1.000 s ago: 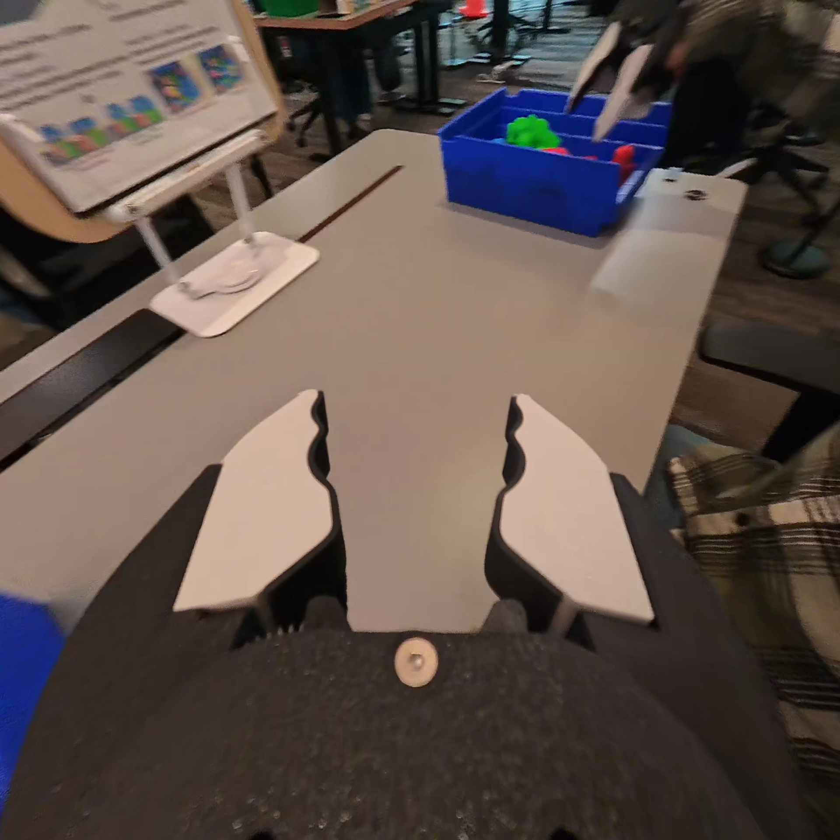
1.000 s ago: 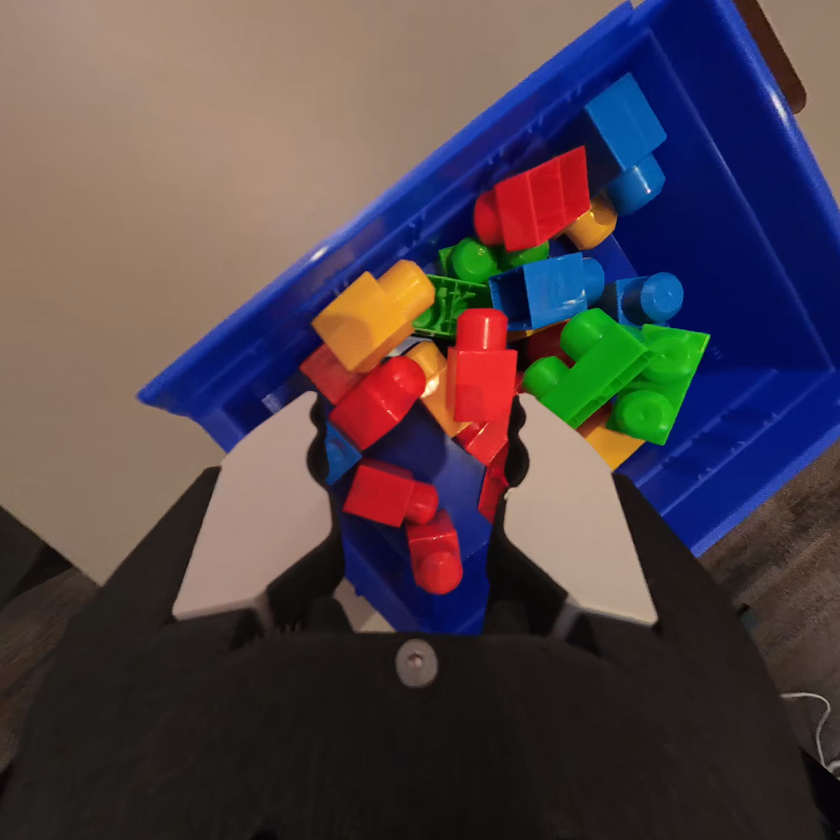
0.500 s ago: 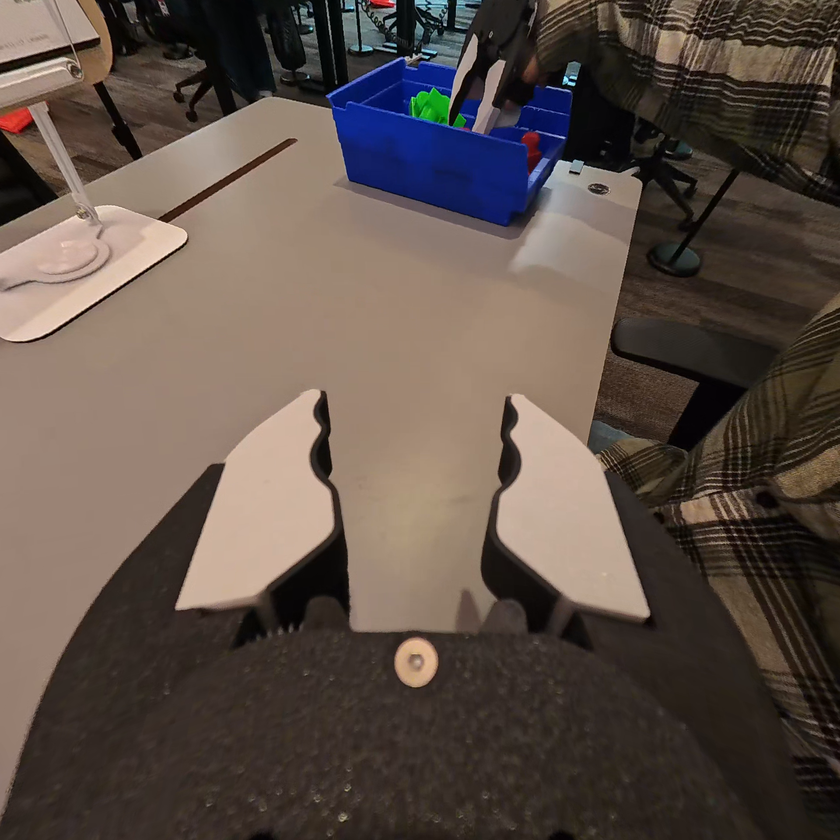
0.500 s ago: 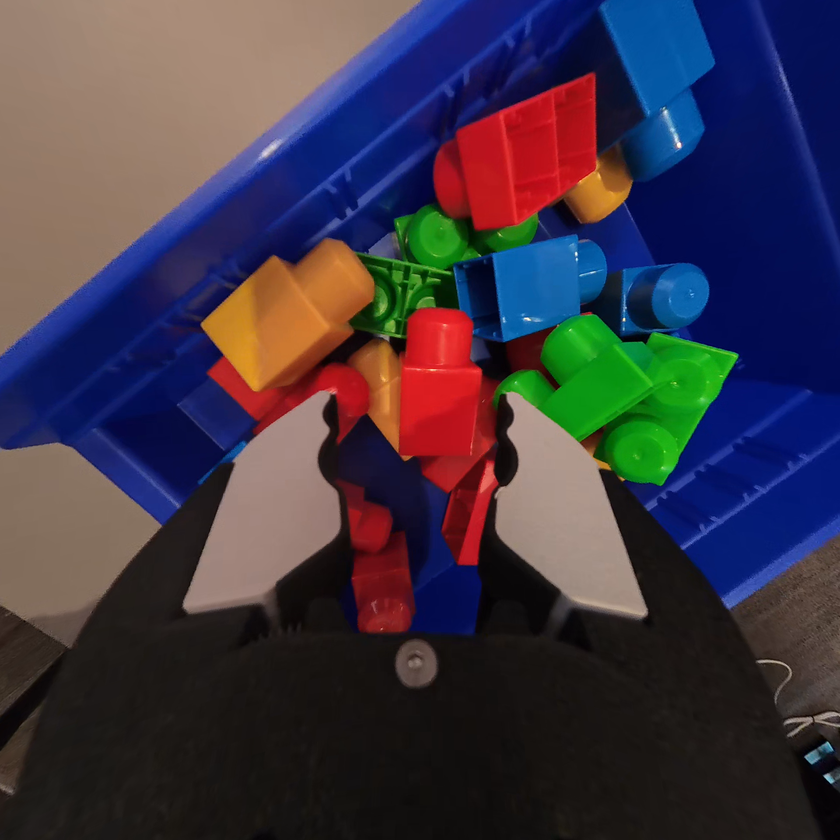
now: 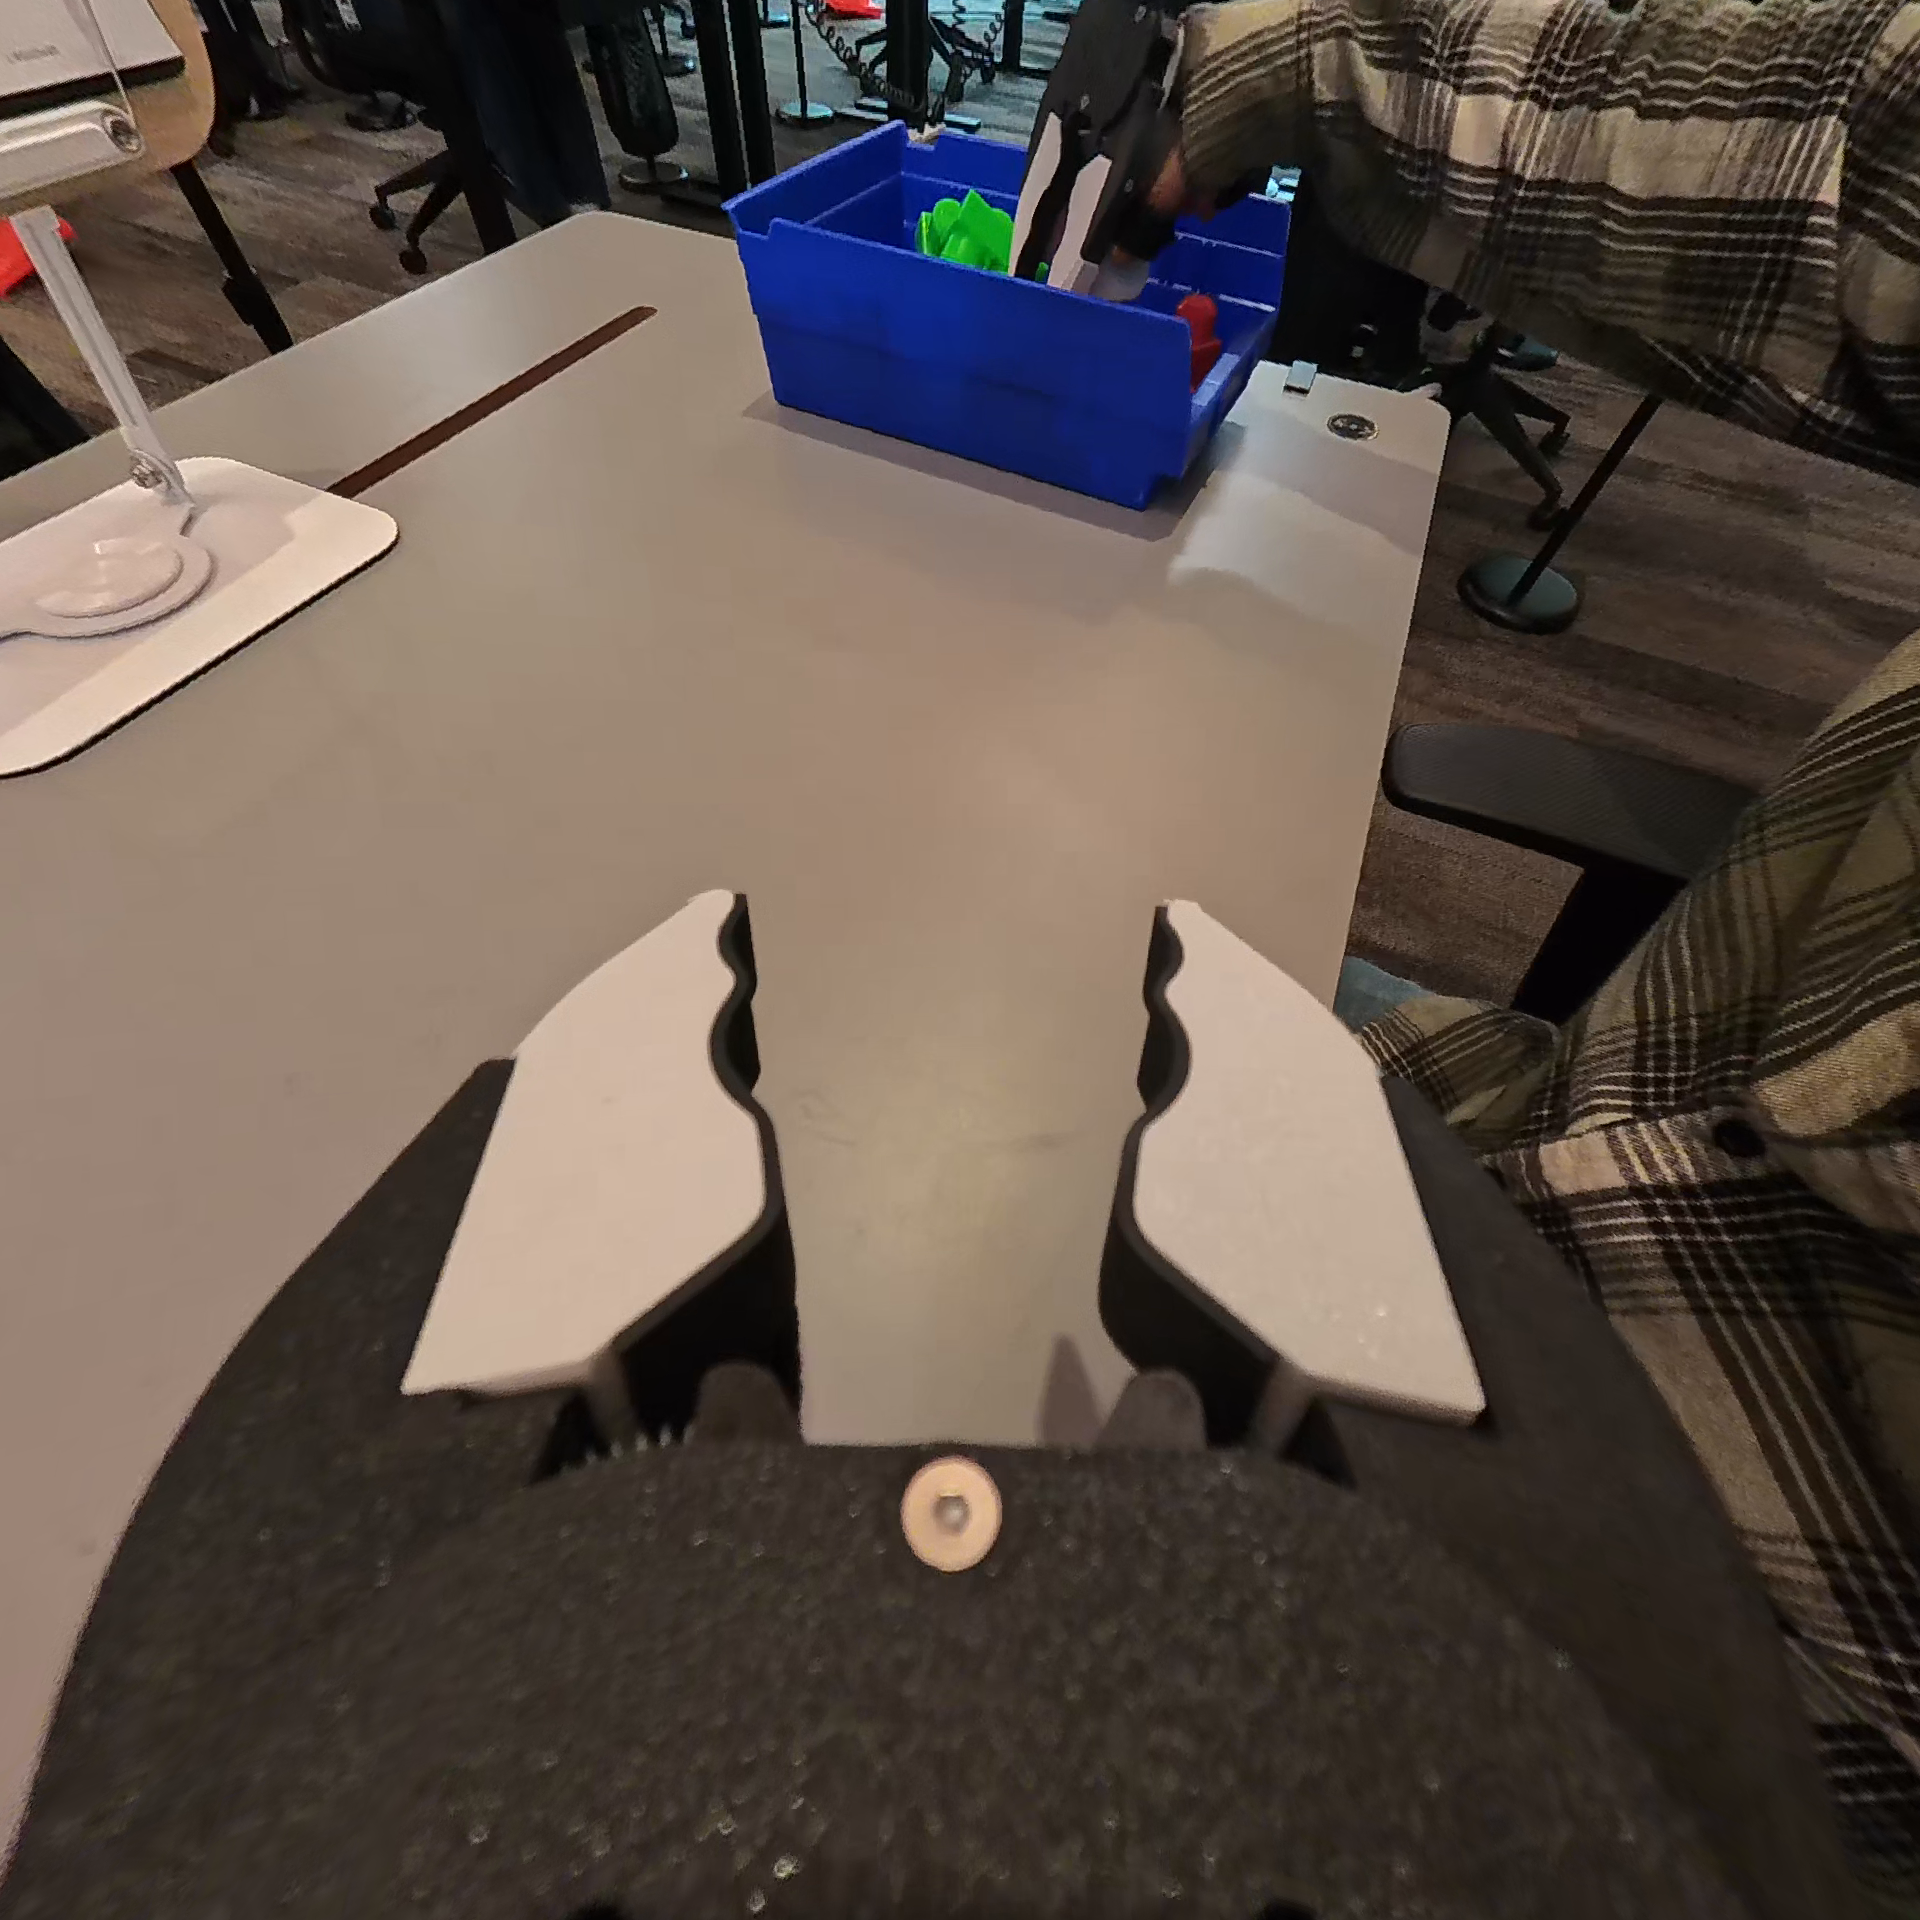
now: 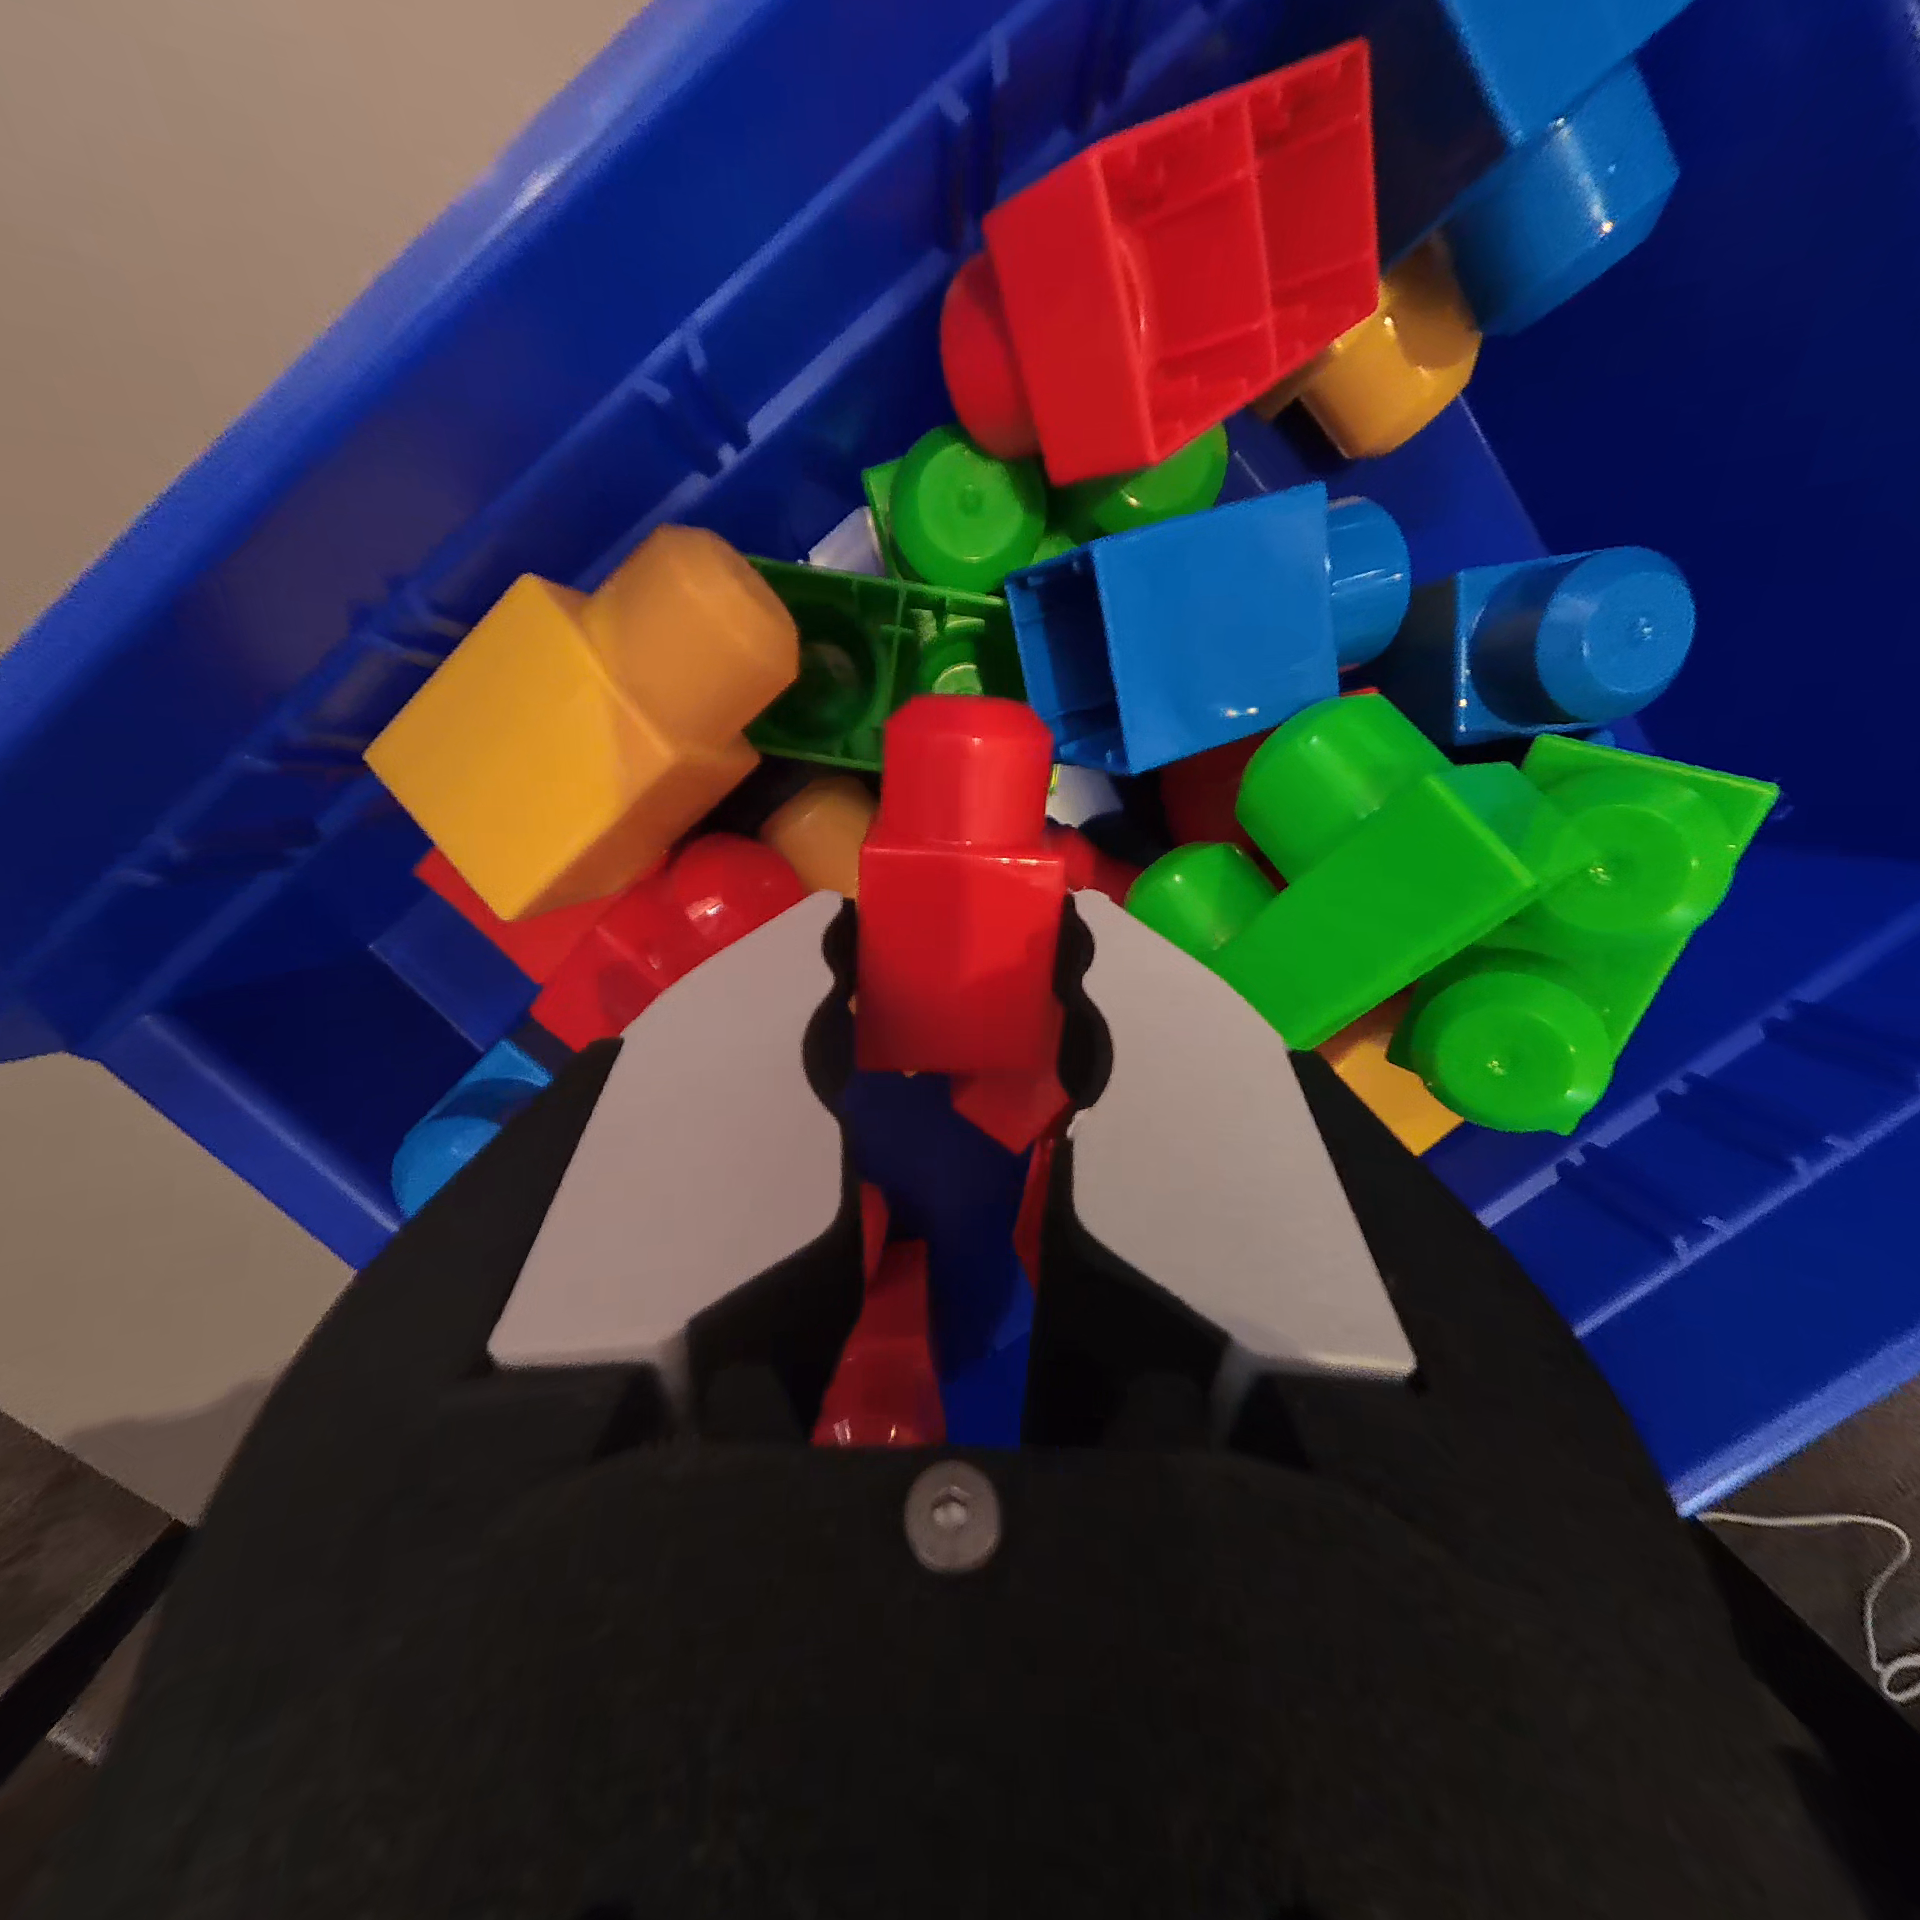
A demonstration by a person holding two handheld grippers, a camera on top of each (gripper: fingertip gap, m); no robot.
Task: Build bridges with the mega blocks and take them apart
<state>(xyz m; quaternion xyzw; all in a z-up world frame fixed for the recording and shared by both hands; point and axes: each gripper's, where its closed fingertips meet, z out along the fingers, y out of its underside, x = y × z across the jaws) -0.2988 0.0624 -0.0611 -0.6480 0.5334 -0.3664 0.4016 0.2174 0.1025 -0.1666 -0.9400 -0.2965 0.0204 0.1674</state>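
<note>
right gripper dropped deeper into blue bin | fingers went from spread to clamped on single-stud red block | left wrist view swung toward bin

My left wrist view is evenly lit from overhead, with a pale sheen on the grey counter near the blue bin and only soft shadows beside it, while the wide lens bends the counter edges and the room beyond sits dim. On my right wrist view the light is bright and the blocks carry small glossy highlights, sharpest on the green block and the red block. The bin wall at the far left smears slightly and the black housing at the near edge goes almost featureless.
</note>
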